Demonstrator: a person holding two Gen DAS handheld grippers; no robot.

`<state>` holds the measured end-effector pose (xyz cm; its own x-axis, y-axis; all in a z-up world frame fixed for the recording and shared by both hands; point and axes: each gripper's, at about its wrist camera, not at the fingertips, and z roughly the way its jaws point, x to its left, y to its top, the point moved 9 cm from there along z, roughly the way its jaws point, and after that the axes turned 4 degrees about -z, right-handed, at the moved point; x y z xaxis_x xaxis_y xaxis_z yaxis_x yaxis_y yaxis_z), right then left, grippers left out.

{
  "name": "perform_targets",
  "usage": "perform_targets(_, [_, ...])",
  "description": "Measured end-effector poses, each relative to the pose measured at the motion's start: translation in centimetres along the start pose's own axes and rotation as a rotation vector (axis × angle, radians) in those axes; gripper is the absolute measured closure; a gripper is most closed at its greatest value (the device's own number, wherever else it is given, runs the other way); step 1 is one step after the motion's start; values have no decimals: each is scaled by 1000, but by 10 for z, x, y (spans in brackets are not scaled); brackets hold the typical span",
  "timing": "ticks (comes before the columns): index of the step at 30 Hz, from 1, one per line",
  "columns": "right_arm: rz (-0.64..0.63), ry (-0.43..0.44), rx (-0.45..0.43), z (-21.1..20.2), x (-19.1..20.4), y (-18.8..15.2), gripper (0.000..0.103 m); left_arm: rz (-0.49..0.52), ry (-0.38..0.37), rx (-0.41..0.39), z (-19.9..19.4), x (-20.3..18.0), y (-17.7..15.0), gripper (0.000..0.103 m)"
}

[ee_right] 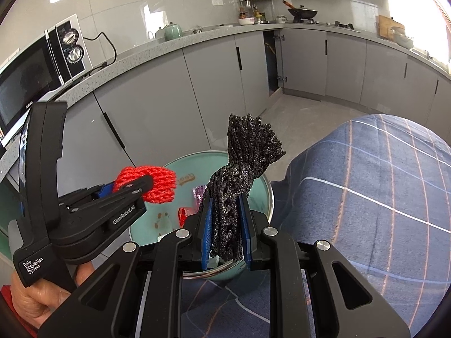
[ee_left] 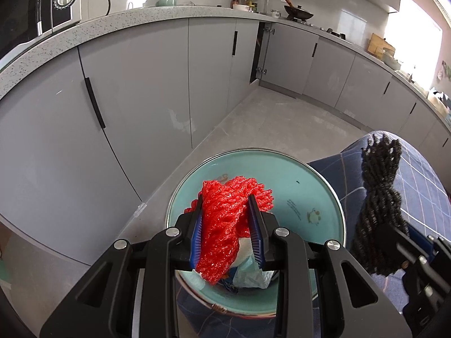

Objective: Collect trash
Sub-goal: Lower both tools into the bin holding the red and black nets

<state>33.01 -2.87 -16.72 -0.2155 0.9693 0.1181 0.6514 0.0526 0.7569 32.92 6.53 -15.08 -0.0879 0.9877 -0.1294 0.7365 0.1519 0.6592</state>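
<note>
Kitchen floor: teal bin (ee_left: 296, 186) holds wrappers, possibly plastic; left tool (ee_left: 227, 219) clamps red net (ee_left: 222, 225), right tool (ee_right: 225, 225) clamps black net (ee_right: 239, 183).

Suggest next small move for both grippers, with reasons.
Probably lower a little more, then open over the teal bin. The left gripper is shut on the red foam net and the right gripper on the black foam net. Both hang above the bin's mouth, where wrappers already lie.
</note>
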Motion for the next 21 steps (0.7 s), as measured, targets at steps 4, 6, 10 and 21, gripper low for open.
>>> perform_targets(4, [0, 2, 15, 7, -2, -1, 84, 7, -3, 6, 6, -2, 3, 74])
perform_targets(6, [2, 4, 24, 11, -3, -1, 84, 6, -3, 12, 10, -1, 3, 74])
perform_targets(10, [-7, 6, 34, 18, -1, 0, 84, 2, -12, 27, 18, 0, 2, 74])
perform_targets(21, [-10, 9, 61, 36, -1, -1, 84, -1, 16, 48, 30, 10, -1, 74])
